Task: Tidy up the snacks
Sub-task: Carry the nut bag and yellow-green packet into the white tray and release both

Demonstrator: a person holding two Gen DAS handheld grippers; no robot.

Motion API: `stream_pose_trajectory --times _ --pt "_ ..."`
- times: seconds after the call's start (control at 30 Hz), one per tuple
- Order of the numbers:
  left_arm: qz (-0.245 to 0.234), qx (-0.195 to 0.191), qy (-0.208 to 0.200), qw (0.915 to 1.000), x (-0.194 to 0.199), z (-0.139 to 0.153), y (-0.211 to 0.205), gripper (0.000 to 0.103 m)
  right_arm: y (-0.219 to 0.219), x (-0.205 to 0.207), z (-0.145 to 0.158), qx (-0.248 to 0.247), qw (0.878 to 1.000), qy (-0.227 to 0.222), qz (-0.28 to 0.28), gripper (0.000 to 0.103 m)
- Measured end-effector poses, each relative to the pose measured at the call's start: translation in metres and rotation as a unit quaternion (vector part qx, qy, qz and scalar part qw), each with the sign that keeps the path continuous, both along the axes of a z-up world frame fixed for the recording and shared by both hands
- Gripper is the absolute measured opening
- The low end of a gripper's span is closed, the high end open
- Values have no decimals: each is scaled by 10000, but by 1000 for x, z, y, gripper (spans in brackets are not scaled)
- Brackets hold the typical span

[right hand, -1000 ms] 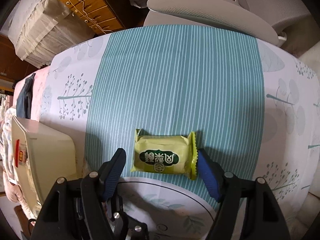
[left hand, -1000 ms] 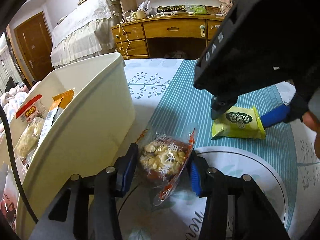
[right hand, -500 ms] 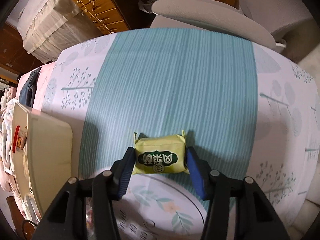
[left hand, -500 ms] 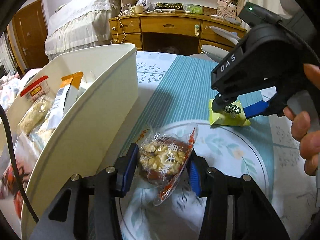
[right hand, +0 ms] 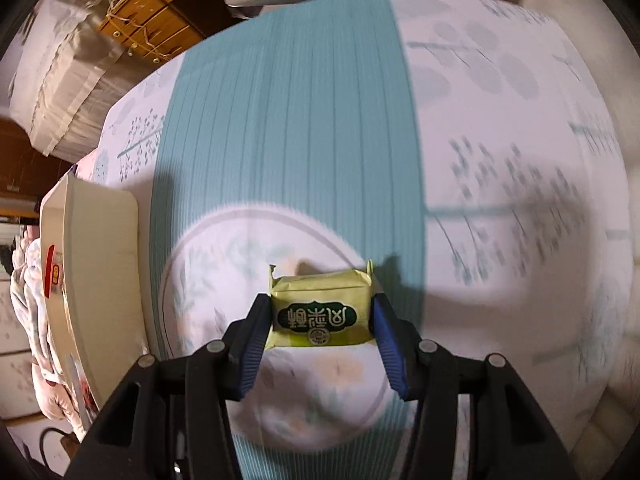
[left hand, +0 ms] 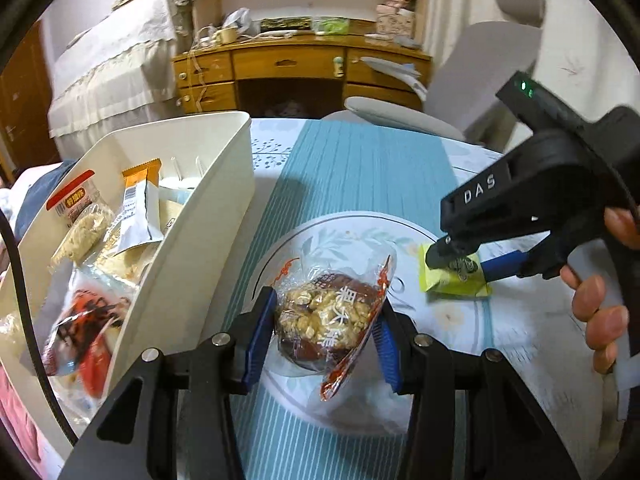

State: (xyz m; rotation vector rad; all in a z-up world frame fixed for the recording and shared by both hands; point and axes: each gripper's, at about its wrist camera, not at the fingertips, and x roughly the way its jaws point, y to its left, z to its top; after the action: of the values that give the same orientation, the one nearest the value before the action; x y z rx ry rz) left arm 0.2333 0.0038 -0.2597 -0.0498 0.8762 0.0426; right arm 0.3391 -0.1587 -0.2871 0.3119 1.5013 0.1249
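Since the earlier frames both tools have risen from the bench with their snacks: the green packet that lay flat on the teal stripe is now lifted clear, its shadow on the cloth below, and the bin shows more of its inside in the left wrist view.

The left tool (left hand: 328, 334) is pinching a clear nut-cluster packet (left hand: 334, 316) with red print, its blue pads pressed on both sides and the wrapper tail hanging down between the jaws. It hangs above the round printed medallion (left hand: 344, 236) of the tablecloth, just beside the long wall of the white storage bin (left hand: 192, 216).

The right tool (right hand: 320, 320) is pinching the yellow-green snack packet (right hand: 320, 304) by its two short ends, label facing the camera. In the left wrist view that tool (left hand: 460, 258) sits toward the right edge of the bench, gripped by the person's right hand (left hand: 600, 300), with the packet (left hand: 452, 282) between its fingers.

The bin stands along the left edge of the bench (right hand: 500, 128) and holds several wrapped snacks: an orange-and-white bar (left hand: 140, 208), a clear packet with a red label (left hand: 76, 220) and a red-printed bag (left hand: 88, 316) nearer the camera.

Beyond the far edge are a grey chair (left hand: 460, 100) and a wooden desk (left hand: 288, 72) with drawers
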Motion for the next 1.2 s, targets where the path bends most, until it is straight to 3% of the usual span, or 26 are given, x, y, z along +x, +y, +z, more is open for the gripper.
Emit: stream_pose_trajectory --times 0.33,0.47,0.67,0.93,1.2 --pt "-862 -379 -67 9955 -51 37 26 45 3 -64 10 -50 9984 163 -540 51" --pt "-1352 -637 -185 9886 -69 57 46 45 22 -82 17 -22 9977 246 -624 51" --pt "-1725 -732 -223 9820 -86 96 87 45 68 -104 49 -216 9988 214 -386 51" --pt "-1955 -958 -338 9754 -96 127 155 45 125 -122 84 -118 9994 82 -326 51" --pt "-1603 -1162 -453 9792 -82 129 222 45 184 -122 107 -125 9998 -149 -90 51"
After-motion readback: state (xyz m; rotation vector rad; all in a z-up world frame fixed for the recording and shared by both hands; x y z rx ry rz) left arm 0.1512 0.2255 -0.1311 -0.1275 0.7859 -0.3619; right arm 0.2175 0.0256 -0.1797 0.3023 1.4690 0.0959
